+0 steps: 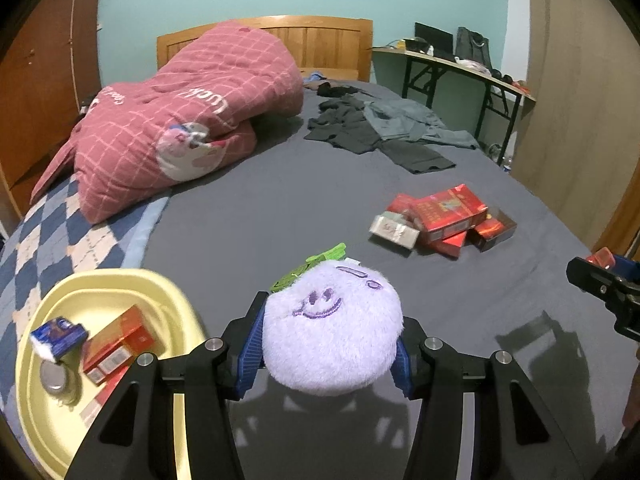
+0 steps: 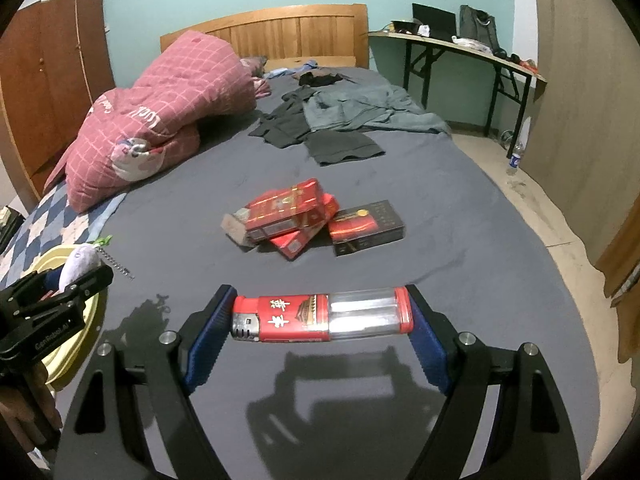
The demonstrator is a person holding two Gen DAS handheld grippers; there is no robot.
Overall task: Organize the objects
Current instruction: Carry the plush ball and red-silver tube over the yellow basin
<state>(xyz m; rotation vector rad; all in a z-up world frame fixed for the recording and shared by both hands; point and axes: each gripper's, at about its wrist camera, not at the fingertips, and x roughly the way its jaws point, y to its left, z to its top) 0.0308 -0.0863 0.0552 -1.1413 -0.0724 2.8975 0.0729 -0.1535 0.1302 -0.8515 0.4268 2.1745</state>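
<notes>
A lilac plush toy (image 1: 332, 328) with a stitched face and green leaf is squeezed between the blue pads of my left gripper (image 1: 329, 350), held above the grey bed sheet. My right gripper (image 2: 320, 320) is shut lengthwise on a large red and clear lighter (image 2: 322, 318). A yellow basin (image 1: 28, 380) at lower left holds a red box (image 1: 118, 344), a blue packet (image 1: 58, 336) and a round tin. In the right wrist view the left gripper (image 2: 86, 276) with the plush (image 2: 78, 264) hovers by the basin (image 2: 86, 338). A pile of red cigarette boxes (image 2: 292, 216) lies mid-bed.
A folded pink quilt (image 1: 176, 124) lies at the left, dark clothes (image 1: 380, 128) near the headboard, and a dark box (image 2: 366, 226) beside the red pile. A folding desk (image 2: 460, 50) stands at the right wall; a wardrobe (image 1: 44, 76) at the left.
</notes>
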